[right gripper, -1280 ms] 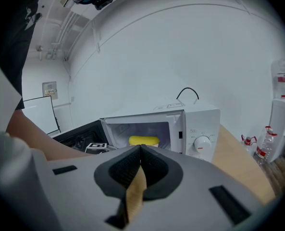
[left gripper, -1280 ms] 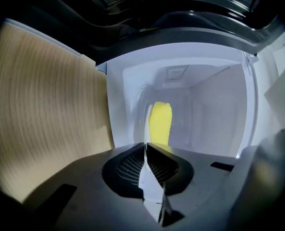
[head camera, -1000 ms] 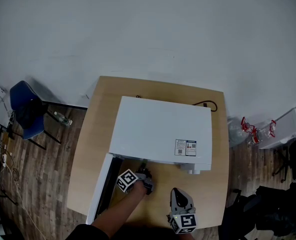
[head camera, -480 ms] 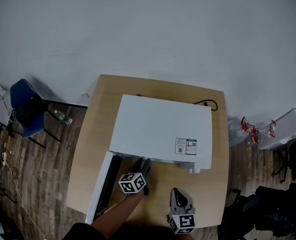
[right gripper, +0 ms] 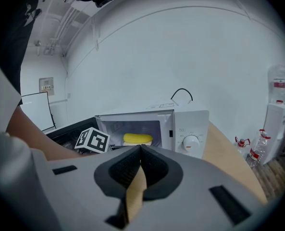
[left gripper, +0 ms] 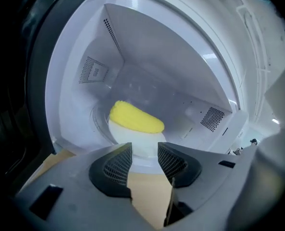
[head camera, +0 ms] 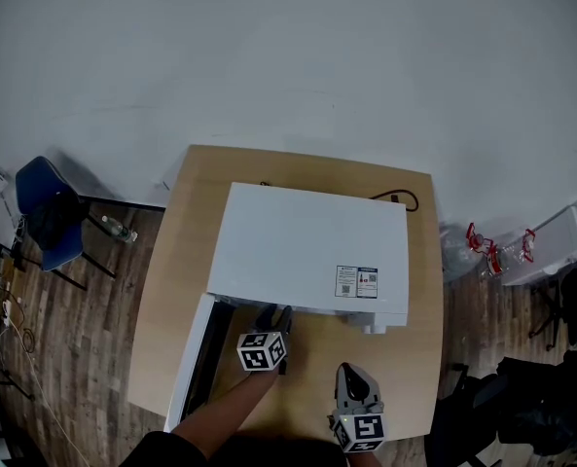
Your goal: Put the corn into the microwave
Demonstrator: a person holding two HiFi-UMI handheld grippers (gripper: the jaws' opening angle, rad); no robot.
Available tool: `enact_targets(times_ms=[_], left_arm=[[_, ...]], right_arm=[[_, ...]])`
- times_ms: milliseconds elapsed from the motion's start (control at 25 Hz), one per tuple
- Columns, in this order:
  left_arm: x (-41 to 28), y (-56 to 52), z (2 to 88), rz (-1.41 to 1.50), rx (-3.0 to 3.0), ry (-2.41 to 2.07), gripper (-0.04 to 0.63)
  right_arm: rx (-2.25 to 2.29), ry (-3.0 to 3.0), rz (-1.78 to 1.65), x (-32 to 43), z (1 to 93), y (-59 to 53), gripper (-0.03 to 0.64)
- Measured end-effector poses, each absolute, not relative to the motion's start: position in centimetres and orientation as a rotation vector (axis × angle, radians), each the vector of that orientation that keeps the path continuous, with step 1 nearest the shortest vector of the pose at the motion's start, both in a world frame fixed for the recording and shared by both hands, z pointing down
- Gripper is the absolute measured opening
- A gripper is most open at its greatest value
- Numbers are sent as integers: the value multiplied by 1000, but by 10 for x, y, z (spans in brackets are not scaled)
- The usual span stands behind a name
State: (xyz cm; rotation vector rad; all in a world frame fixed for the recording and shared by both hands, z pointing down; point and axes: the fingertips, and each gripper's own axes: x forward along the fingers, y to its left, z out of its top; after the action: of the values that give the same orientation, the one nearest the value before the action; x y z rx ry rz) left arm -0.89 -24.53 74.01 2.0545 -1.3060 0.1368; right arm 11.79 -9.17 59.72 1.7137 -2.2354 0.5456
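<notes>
One pale wall [head camera: 288, 56] rises behind a floor [head camera: 84, 339] of dark wood planks. On the floor stands one light wooden bench [head camera: 171, 261]. It carries one white microwave [head camera: 307, 251], whose door [head camera: 193, 363] hangs open at the left of the head view. One blue chair [head camera: 40, 212] stands well apart on the left.

Two tools are over the near edge of the bench. The left tool [left gripper: 144, 150] is at the mouth of the microwave; its jaws have just been opening and now stand apart with nothing between them. The right tool [right gripper: 141, 150] hangs near it with its jaws closed together and empty.

One yellow corn [left gripper: 135, 118] lies inside the microwave on a white dish [left gripper: 132, 139], beyond the left tool's tips and clear of them.

Since a second ago, the left tool's marker cube [head camera: 262, 351] has rolled from tilted sideways to face up; the right tool has kept its place.
</notes>
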Motion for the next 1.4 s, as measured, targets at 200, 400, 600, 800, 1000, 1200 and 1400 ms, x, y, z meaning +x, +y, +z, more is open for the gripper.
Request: enact_targets(times_ms=[200,400,600,800,1000,1200,1400], left_arm=[[-6,-250,740,158,2065,-1322,163],[-4,-257,741,165,2060,-1337,163],[-1,-267,740,159,2057,-1340,163],[1,-274,741,160,2059,-1345,163],[1,-278,740,159,2073,-1354,163],[2,-274,742,156,2054,-1324,163],[0,-257,739,140,2028,-1304,163]], right_arm=[[1727,-2219,562,123,598,-92,60],[1722,-2229,572,120,600,-93,60],[1708,-2236,584,117,601,-92,60],[1707,-2229,583,120,604,-93,60],[1727,-2219,583,126,601,-97,60],[1743,-2215,583,129,597,-100,60],[1766,-2217,556,128,589,-94,60]])
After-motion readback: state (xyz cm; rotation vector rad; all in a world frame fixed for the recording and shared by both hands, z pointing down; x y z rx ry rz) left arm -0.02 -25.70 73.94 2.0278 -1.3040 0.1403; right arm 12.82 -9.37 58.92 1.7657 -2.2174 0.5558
